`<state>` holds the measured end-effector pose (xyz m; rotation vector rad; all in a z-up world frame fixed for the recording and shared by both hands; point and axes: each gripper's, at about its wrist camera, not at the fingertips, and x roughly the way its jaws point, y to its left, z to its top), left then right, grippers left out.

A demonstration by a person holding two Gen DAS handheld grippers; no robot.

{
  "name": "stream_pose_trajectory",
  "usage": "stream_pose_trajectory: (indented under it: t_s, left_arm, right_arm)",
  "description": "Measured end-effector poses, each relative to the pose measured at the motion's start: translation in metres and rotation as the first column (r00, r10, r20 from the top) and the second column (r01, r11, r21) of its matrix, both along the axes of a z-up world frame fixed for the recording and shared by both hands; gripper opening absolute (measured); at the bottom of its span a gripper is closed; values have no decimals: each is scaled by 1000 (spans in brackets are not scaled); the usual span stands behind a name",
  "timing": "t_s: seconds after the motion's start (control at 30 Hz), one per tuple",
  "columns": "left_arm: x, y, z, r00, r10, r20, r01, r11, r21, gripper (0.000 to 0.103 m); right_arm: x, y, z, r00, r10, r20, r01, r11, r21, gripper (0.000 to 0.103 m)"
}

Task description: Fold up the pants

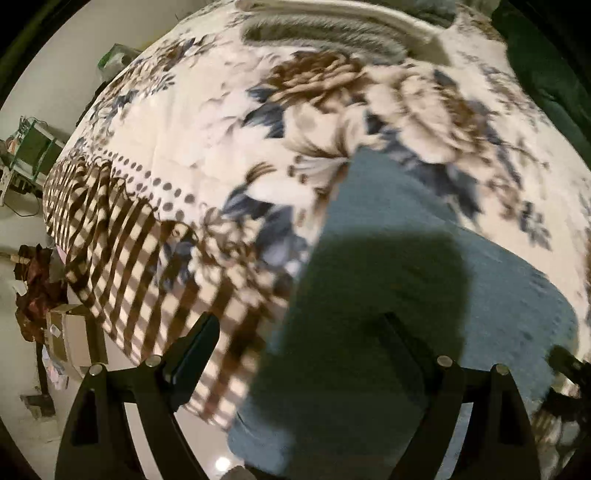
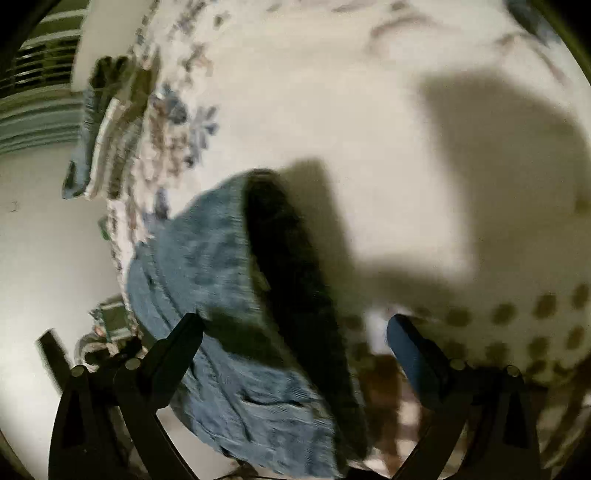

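Note:
Blue denim pants (image 1: 424,258) lie on a floral blanket (image 1: 207,122) spread over a bed. My left gripper (image 1: 299,325) is open, hovering above the near end of the pants, which hangs over the bed's edge; its shadow falls on the denim. In the right wrist view the pants (image 2: 207,266) lie in a folded heap with a raised dark edge at the bed's side. My right gripper (image 2: 295,325) is open just above that heap, holding nothing. Both views are blurred by motion.
The blanket has a brown checked border (image 1: 122,251) hanging over the bed's edge. A cardboard box (image 1: 74,336) and dark red cloth (image 1: 37,288) sit on the floor at left. A striped pillow (image 1: 325,33) lies at the bed's far end. Folded cloths (image 2: 107,125) lie at the bed's left edge.

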<state>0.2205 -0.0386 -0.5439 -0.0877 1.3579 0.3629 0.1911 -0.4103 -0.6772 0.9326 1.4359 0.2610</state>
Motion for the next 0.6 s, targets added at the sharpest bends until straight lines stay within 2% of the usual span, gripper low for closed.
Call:
stream_pose_trajectory:
  t_s: [0.03, 0.1, 0.13, 0.2, 0.33, 0.4, 0.47, 0.57, 0.6]
  left_arm:
    - [5, 3, -4, 1000, -14, 4, 14, 1000, 0, 87]
    - [12, 4, -8, 1000, -30, 4, 30, 1000, 0, 87]
    - [15, 5, -9, 999, -31, 5, 31, 999, -14, 87]
    - [19, 8, -9, 1000, -26, 7, 27, 999, -44, 87]
    - [27, 9, -5, 999, -44, 21, 46, 994, -98, 88]
    - [35, 6, -2, 997, -66, 32, 69, 992, -103, 88]
    - [41, 2, -3, 996, -88, 29, 90, 992, -89, 92]
    - [48, 7, -19, 994, -106, 5, 106, 988, -113, 103]
    - [47, 12, -28, 995, -99, 4, 98, 985, -142, 103]
  right_arm:
    - [0, 7, 2, 1000, 17, 9, -17, 1000, -1, 66]
    - [-5, 16, 8, 999, 31, 10, -30, 997, -65, 29]
    - [-9, 16, 14, 999, 24, 26, -22, 995, -92, 18]
    - [-16, 8, 30, 999, -5, 50, 11, 993, -118, 13]
    - [-35, -4, 51, 999, -11, 39, 18, 983, -182, 12]
    - [-39, 1, 46, 1000, 3, 18, 2, 971, -238, 12]
    - [-42, -3, 36, 1000, 3, -2, -4, 962, -273, 12]
    - [-36, -1, 17, 999, -13, -36, 1, 948, -317, 12]
    - [-35, -1, 13, 999, -25, -46, 9, 948, -319, 13]
